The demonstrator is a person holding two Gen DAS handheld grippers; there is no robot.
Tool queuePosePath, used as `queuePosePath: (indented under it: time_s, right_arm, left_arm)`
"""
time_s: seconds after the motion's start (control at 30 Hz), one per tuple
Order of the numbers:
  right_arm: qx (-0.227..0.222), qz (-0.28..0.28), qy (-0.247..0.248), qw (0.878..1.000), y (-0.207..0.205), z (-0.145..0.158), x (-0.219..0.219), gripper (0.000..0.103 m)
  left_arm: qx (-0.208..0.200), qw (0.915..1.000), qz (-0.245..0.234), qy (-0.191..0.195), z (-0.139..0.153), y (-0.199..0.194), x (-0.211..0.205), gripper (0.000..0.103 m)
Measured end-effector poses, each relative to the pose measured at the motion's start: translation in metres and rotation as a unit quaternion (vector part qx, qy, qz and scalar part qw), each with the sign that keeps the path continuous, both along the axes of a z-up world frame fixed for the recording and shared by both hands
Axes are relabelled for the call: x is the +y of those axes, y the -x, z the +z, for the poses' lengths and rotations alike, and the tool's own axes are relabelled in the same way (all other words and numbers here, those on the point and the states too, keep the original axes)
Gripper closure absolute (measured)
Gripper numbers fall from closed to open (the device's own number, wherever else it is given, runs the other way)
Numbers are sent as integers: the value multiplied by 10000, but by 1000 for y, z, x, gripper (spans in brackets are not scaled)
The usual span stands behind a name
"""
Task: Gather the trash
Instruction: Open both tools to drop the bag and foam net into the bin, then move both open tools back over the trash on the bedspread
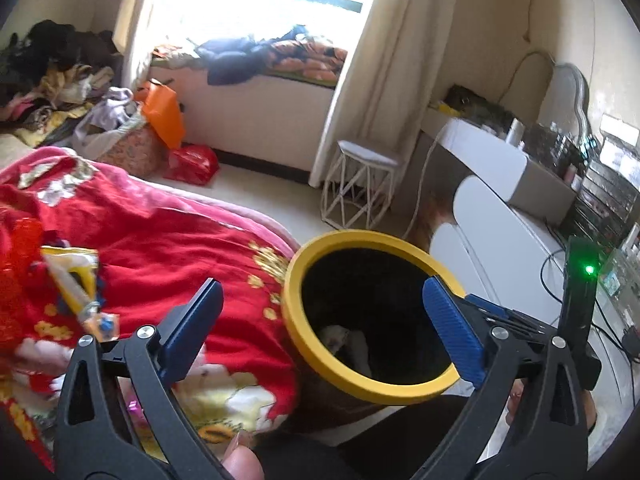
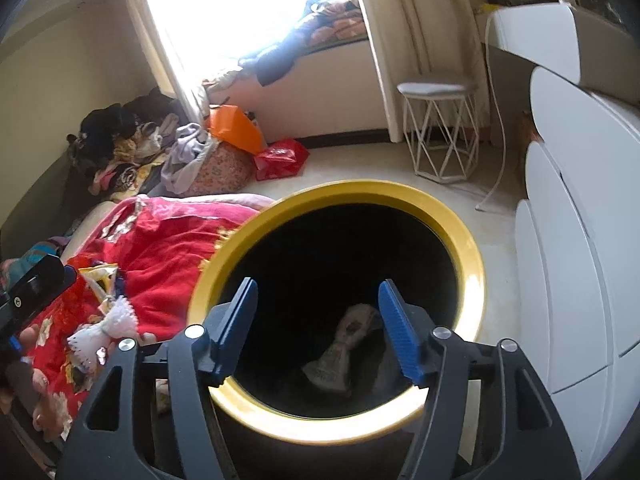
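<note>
Currently: drop-off step | right gripper (image 2: 318, 330) spread, empty, over bin (image 2: 472, 280) mid-frame; crumpled paper (image 2: 340, 356) inside | left gripper (image 1: 320, 328) wide, empty | wrappers (image 1: 80, 288) remain on red blanket (image 1: 180, 232), left of frame | next, probably: reach there, clamp one.

One yellow-rimmed bin (image 2: 472, 280), two crumpled pieces of trash (image 2: 340, 356) inside it, one white stool (image 2: 436, 128), one red bag (image 2: 280, 158), one orange bag (image 2: 234, 128).
</note>
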State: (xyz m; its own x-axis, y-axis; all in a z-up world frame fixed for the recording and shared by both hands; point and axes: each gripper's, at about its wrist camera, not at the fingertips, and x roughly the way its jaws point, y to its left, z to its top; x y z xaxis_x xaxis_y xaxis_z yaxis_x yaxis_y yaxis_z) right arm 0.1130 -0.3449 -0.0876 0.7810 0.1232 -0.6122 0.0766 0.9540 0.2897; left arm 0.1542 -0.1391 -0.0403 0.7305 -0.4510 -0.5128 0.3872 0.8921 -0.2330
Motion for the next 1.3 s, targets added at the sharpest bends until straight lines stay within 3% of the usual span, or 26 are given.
queuePosePath:
  time_s: [0.27, 0.77, 1.3]
  right_arm:
    - [-328, 298, 100, 9990, 7, 22, 32, 34]
    - [-535, 993, 315, 9931, 16, 43, 98, 28]
    - [-642, 1896, 523, 9784, 9, 60, 194, 24]
  left_arm:
    - [-372, 9982, 473, -2, 20, 21, 34, 11]
    - [-588, 9929, 1038, -22, 31, 44, 86, 11]
    - [-649, 9784, 1959, 94, 38, 59, 171, 11]
